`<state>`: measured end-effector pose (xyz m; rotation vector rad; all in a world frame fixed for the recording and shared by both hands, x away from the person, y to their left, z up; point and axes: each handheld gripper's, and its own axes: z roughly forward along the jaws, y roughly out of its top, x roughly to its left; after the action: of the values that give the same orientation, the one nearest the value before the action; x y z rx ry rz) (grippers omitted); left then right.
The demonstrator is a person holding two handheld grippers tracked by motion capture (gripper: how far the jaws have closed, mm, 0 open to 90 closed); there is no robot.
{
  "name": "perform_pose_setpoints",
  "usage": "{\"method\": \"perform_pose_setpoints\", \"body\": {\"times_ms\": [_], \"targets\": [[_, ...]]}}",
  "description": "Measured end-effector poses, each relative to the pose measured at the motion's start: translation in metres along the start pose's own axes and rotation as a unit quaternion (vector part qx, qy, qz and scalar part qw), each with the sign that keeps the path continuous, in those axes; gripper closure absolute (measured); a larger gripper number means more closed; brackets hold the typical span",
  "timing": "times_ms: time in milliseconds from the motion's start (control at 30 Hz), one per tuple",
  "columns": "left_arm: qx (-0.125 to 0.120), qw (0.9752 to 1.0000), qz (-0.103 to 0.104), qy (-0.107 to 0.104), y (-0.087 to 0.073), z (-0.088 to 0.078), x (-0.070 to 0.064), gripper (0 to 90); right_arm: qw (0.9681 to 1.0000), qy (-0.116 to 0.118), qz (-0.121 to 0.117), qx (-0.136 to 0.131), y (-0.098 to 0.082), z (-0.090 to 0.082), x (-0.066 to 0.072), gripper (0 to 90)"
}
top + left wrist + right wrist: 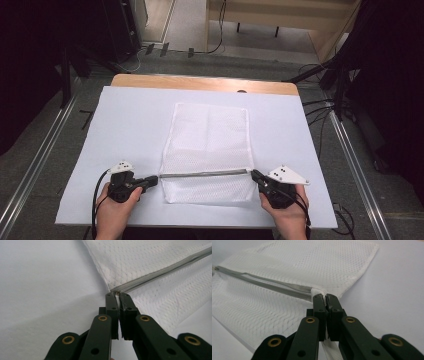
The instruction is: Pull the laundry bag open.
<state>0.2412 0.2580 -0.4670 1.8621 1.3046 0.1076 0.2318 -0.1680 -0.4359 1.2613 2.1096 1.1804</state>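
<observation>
One bag, two tools, one surface.
There was one white mesh bag point(207, 150) with one grey zipper point(202, 174) across it; two hand-held tools, the left tool point(156, 178) and the right tool point(253, 174), each with two black jaws pressed together on an end of that zipper; two hands; one white surface point(130, 125) under it all.

Zip pull point(117, 292) hidden betw jaws; forearms cut off.
</observation>
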Motion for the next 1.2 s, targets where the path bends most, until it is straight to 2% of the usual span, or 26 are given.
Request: {"method": "perform_pose_setpoints", "body": {"times_ms": [67, 100, 133, 167, 200, 233, 267, 333, 367, 433, 467, 500, 533, 567, 633, 667, 733, 767, 833, 933, 1000, 1033, 1100, 1133, 1167, 1200], "targets": [[-0.007, 1.0, 0.006, 0.0, 0.0, -0.001, 0.0, 87.2, 1.0, -0.004, -0.004, 0.0, 0.0, 0.0, 0.002, 89.2], [-0.027, 0.9996, 0.005, -0.003, -0.002, -0.004, 0.001, 80.4, 1.0, 0.0, -0.004, -0.002, 0.001, 0.0, 0.002, 89.1], [-0.027, 0.9996, 0.005, -0.003, -0.002, -0.004, 0.001, 68.3, 1.0, 0.0, -0.004, -0.002, 0.001, 0.0, 0.002, 89.1], [-0.057, 0.9983, -0.005, -0.011, -0.004, -0.008, 0.003, 55.9, 1.0, 0.005, -0.003, -0.004, 0.0, -0.001, 0.0, 89.0], [-0.057, 0.9983, -0.005, -0.011, -0.004, -0.008, 0.003, 47.5, 1.0, 0.005, -0.003, -0.004, 0.0, -0.001, 0.0, 89.0], [-0.067, 0.9977, -0.009, -0.007, -0.005, -0.011, 0.002, 47.5, 1.0, 0.006, 0.002, -0.004, 0.0, -0.001, -0.001, 89.0], [-0.079, 0.9968, -0.003, 0.006, -0.006, -0.014, 0.002, 35.7, 1.0, 0.007, 0.003, -0.004, -0.001, 0.0, -0.002, 88.6], [-0.083, 0.9965, -0.001, 0.01, -0.007, -0.016, 0.001, 28.9, 1.0, 0.007, 0.003, -0.006, -0.001, 0.0, -0.003, 88.3], [-0.095, 0.9953, 0.001, 0.014, -0.007, -0.02, 0.002, 26.6, 0.9999, 0.008, 0.008, -0.008, -0.002, 0.001, -0.005, 86.2], [-0.105, 0.9944, 0.001, 0.017, -0.008, -0.024, 0.003, 23.8, 0.9998, 0.008, 0.011, -0.013, -0.002, 0.0, -0.007, 78.5], [-0.105, 0.9944, 0.001, 0.017, -0.008, -0.024, 0.003, 21.7, 0.9998, 0.008, 0.011, -0.013, -0.002, 0.0, -0.007, 78.5], [-0.11, 0.9937, 0.002, 0.021, -0.008, -0.026, 0.004, 17.6, 0.9993, 0.016, 0.019, -0.027, -0.002, 0.0, -0.01, 62.8], [-0.112, 0.9934, 0.004, 0.026, -0.008, -0.027, 0.005, 17.6, 0.9993, 0.016, 0.019, -0.027, -0.002, 0.0, -0.01, 62.8], [-0.113, 0.9924, 0.003, 0.049, -0.008, -0.029, 0.007, 10.2, 0.999, 0.009, 0.027, -0.034, -0.002, -0.002, -0.016, 52.2], [-0.112, 0.9924, 0.0, 0.052, -0.008, -0.03, 0.01, 8.7, 0.9989, 0.006, 0.03, -0.034, -0.002, -0.002, -0.017, 49.0], [-0.111, 0.9927, -0.001, 0.047, -0.007, -0.031, 0.012, 6.6, 0.9985, -0.01, 0.032, -0.043, -0.003, -0.003, -0.022, 45.0], [-0.113, 0.9927, 0.009, 0.041, -0.007, -0.034, 0.014, 1.8, 0.9982, -0.02, 0.036, -0.044, -0.006, -0.005, -0.031, 40.4], [-0.114, 0.9925, 0.027, 0.035, -0.006, -0.036, 0.014, 0.8, 0.9981, -0.021, 0.041, -0.042, -0.006, -0.005, -0.032, 37.7], [-0.116, 0.9921, 0.034, 0.034, -0.006, -0.038, 0.015, 0.7, 0.998, -0.024, 0.039, -0.042, -0.007, -0.006, -0.035, 35.3], [-0.116, 0.9919, 0.035, 0.037, -0.005, -0.04, 0.019, 0.7, 0.9973, -0.014, 0.056, -0.045, -0.01, -0.01, -0.049, 28.4], [-0.119, 0.9916, 0.033, 0.04, -0.005, -0.042, 0.023, 0.7, 0.9971, -0.009, 0.058, -0.048, -0.012, -0.012, -0.055, 26.8], [-0.116, 0.9915, 0.038, 0.045, -0.006, -0.043, 0.027, 0.7, 0.9971, -0.005, 0.059, -0.048, -0.014, -0.015, -0.063, 23.6], [-0.116, 0.9906, 0.05, 0.052, -0.006, -0.045, 0.03, 0.6, 0.997, -0.01, 0.062, -0.046, -0.017, -0.017, -0.072, 20.7], [-0.116, 0.9906, 0.05, 0.052, -0.006, -0.045, 0.03, 0.0, 0.997, -0.01, 0.062, -0.046, -0.017, -0.017, -0.072, 20.7], [-0.123, 0.9896, 0.053, 0.052, -0.006, -0.048, 0.033, 0.0, 0.9967, -0.019, 0.066, -0.044, -0.022, -0.019, -0.082, 16.9], [-0.123, 0.9896, 0.053, 0.052, -0.006, -0.048, 0.033, 0.0, 0.9967, -0.019, 0.066, -0.044, -0.022, -0.019, -0.082, 16.9]]}}
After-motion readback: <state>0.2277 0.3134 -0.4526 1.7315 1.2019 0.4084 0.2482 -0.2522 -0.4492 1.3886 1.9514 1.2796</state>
